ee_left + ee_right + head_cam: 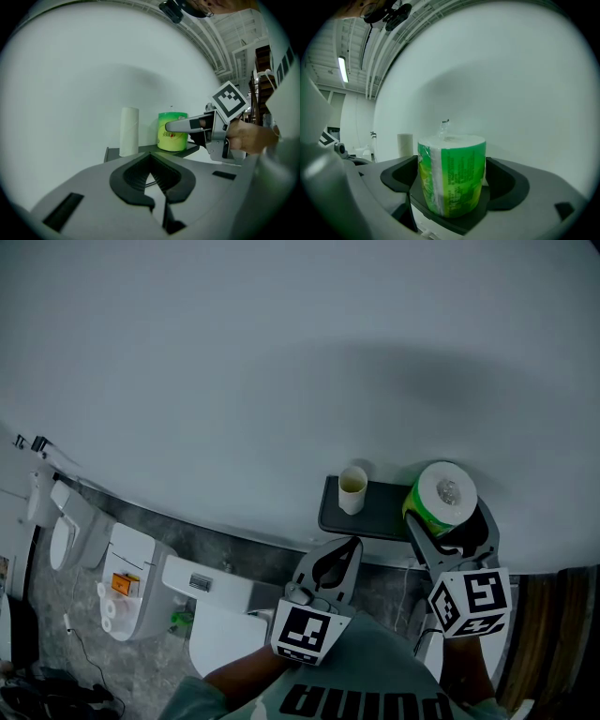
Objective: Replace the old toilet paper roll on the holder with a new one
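A dark shelf (380, 514) is fixed to the pale wall. On it stand an empty cardboard tube (352, 490) at the left and a new roll in green wrapping (442, 498) at the right. My right gripper (450, 514) is open, one jaw on each side of the green roll (452, 176), which rests upright on the shelf. Below the shelf's front edge my left gripper (348, 546) is shut and empty. In the left gripper view the tube (129, 131) and the roll (171, 139) stand side by side, with the right gripper (187, 125) reaching in from the right.
White toilet fixtures (127, 592) and a cistern (211, 589) line the grey floor far below at the lower left. A wooden panel (562, 634) stands at the lower right. The wall runs bare above the shelf.
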Tool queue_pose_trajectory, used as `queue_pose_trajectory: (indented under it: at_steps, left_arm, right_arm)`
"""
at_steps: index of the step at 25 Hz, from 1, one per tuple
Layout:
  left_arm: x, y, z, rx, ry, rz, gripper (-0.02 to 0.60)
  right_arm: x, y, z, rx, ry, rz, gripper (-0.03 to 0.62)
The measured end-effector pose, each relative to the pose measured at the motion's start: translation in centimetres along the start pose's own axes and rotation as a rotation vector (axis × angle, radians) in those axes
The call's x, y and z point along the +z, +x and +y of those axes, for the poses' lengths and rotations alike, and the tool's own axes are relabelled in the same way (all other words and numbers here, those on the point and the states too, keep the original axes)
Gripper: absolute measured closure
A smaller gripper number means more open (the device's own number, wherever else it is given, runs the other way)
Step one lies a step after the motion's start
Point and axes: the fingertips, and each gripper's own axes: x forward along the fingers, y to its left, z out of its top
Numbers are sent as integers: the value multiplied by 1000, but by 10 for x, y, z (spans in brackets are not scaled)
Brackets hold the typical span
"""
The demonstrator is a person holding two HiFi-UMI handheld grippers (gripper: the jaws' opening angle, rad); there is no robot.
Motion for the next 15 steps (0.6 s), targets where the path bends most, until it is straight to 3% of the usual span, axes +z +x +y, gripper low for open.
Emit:
queue_pose_trajectory:
  at_steps: [15]
  left_arm:
    - [-1, 3, 5, -16, -18, 16, 578]
  right_arm:
    - [3, 7, -1, -20, -40, 0, 158]
